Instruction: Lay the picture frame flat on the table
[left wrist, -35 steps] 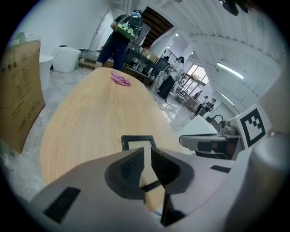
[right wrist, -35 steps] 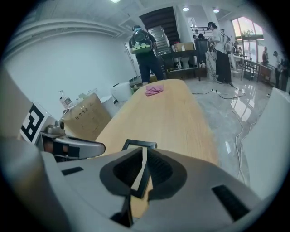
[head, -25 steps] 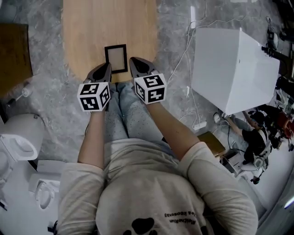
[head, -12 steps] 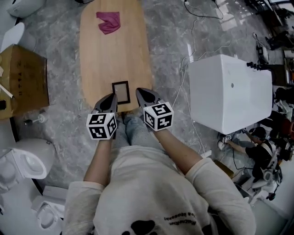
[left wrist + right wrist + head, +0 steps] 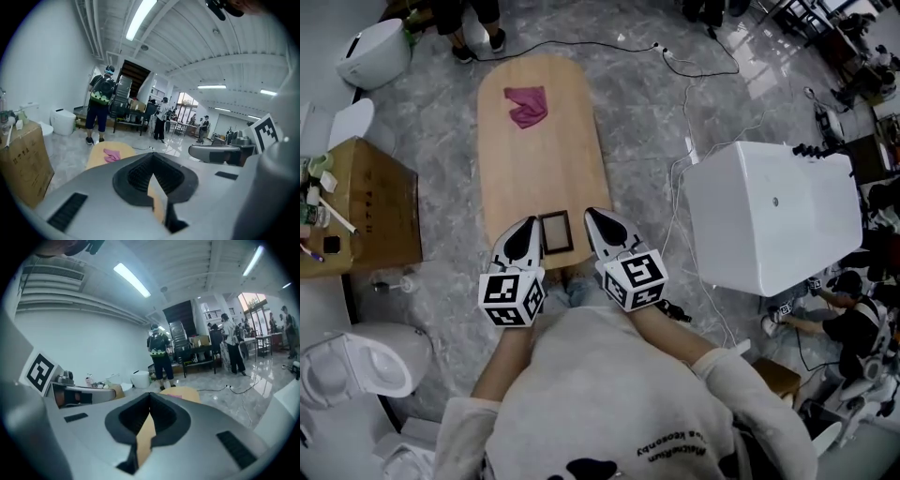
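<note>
My left tool (image 5: 523, 240) is clenched with nothing in it, and my right tool (image 5: 604, 232) is clenched and empty too. The picture frame (image 5: 556, 232) sits between them, at 3 o'clock from the left one, on the table (image 5: 539, 159) at its 6 o'clock end. It looks flat from above. I think it is light and stiff, but its front may break, so I would hold its dark side edges gently.

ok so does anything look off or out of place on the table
Nothing stands out. The picture frame lies flat near the near end of the wooden table, close to its edge but fully on it. A crumpled pink cloth sits at the far end.
</note>
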### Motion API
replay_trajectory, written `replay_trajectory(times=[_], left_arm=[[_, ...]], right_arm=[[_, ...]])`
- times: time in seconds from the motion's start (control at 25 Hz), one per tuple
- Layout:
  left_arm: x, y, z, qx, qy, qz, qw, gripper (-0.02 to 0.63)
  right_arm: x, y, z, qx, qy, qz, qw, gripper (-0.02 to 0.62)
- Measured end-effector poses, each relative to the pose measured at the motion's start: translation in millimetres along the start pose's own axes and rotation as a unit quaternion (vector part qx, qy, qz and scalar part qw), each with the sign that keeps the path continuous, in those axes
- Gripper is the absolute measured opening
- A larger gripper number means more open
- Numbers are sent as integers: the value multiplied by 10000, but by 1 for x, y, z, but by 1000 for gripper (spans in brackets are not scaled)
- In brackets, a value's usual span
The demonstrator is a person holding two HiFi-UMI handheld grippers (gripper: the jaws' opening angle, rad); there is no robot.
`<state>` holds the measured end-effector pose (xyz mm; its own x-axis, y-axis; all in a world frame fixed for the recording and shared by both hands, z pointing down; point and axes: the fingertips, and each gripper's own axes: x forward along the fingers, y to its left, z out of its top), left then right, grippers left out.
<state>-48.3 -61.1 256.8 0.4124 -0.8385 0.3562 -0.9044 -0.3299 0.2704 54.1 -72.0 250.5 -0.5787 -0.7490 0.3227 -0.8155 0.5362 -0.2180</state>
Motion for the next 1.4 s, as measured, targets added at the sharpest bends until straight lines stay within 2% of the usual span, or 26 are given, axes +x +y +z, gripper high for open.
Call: replay_trajectory(times=[0.24, 0.52, 0.72, 0.84, 1.08, 1.4], left_arm=[[-18, -27, 49, 669, -606, 24, 9959, 8], [-37, -46, 83, 920, -1103, 80, 9896, 8], [-38, -51, 81, 976, -1107, 24, 9890, 8], [-36, -51, 78, 926, -1066, 2, 9900, 8], [-33, -57, 77, 988, -1064, -93, 9894, 9], [-31, -63, 73, 1074, -1101, 15, 9881, 8]], right_arm=[[-23, 5, 51, -251, -671, -33, 9974, 11], [-41, 20, 86, -879, -1142, 13, 9896, 11], [-44, 25, 87, -950, -1183, 91, 9884, 11], [-42, 25, 81, -795, -1168, 215, 9897, 9], [-42, 20, 73, -755, -1058, 203, 9913, 9], [-46, 10, 77, -798, -1155, 275, 9897, 10]])
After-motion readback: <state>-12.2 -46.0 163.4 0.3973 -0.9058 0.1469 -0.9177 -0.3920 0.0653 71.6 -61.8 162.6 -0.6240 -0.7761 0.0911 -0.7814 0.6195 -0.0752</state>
